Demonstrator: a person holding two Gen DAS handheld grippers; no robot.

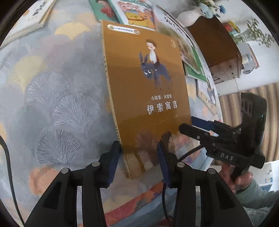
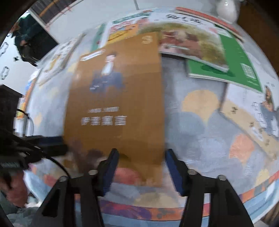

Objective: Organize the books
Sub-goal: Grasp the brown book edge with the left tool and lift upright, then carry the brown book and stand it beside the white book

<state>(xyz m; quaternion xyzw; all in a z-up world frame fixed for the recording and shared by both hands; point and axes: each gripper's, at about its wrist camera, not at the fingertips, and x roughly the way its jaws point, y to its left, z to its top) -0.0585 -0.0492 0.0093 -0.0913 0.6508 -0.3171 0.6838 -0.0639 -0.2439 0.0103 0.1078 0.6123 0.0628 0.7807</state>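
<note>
A brown picture book (image 1: 148,87) with a boy on a donkey is tilted up off the patterned tablecloth (image 1: 52,90), its far end over other books. My left gripper (image 1: 138,157) is shut on its near spine corner, one pad at the spine and one on the cover. In the blurred right wrist view the same book (image 2: 118,97) faces the camera. My right gripper (image 2: 142,162) is open, its pads apart over the book's near right corner. From the left wrist view, the right gripper (image 1: 188,125) reaches that corner from the right.
Several books lie around: a green one (image 2: 232,57) with an illustrated book (image 2: 191,41) on top, a pale one (image 2: 252,118) at right, and a white one (image 1: 29,15) far left. A white vase (image 1: 188,16) and a wooden cabinet (image 1: 218,45) stand behind. A hand (image 1: 242,179) holds the right gripper.
</note>
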